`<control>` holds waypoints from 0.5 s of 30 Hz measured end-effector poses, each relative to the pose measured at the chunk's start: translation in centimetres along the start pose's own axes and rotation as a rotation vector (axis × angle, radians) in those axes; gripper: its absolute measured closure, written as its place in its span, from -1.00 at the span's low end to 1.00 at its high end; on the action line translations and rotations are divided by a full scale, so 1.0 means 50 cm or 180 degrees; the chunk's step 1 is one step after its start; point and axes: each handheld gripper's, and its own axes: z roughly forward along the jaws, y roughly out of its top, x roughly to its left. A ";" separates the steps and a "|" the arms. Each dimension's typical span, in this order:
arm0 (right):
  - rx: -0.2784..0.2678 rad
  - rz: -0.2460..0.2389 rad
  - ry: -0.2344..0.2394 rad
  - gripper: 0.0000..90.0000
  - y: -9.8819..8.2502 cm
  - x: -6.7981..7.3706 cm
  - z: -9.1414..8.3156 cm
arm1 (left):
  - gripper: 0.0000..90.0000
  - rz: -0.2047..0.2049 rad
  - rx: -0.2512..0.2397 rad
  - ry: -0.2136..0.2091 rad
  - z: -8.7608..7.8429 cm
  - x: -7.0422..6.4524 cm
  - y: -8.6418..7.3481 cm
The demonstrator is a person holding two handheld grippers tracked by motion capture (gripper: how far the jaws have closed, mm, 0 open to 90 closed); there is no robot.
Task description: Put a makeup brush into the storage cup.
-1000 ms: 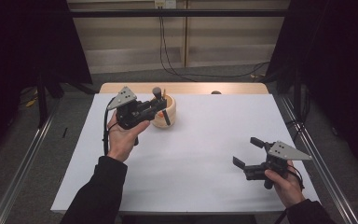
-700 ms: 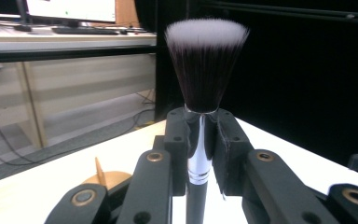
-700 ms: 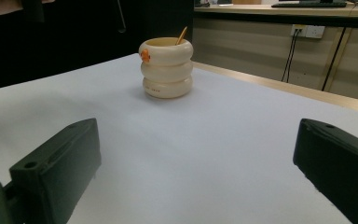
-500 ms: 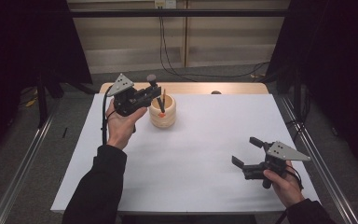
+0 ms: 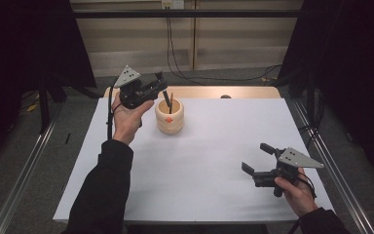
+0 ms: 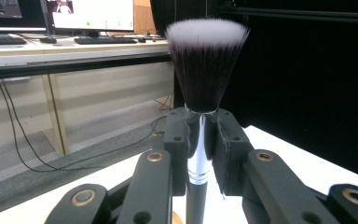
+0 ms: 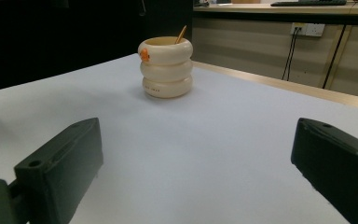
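Right gripper (image 5: 256,158) nearest, jaws spread on nothing, low over white table (image 5: 214,165). Farther off, left gripper (image 5: 157,84) pinching makeup brush (image 6: 204,70) at its metal ferrule, bristles up, handle end just above cream ringed holder (image 5: 169,116) (thin wooden stick (image 5: 171,102) inside). Judged midway: brush gripped beside the holder's mouth, neither seated in it nor set down on the table
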 end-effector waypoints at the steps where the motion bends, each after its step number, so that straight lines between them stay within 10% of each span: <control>1: -0.0004 0.0005 0.0003 -0.95 0.000 0.000 0.000 | 0.72 0.0001 -0.0008 -0.0015 0.004 0.003 0.000; 15: -0.0002 0.0017 0.0034 -0.94 0.000 0.003 0.000 | 0.72 0.0067 0.0125 0.0057 0.031 0.016 -0.026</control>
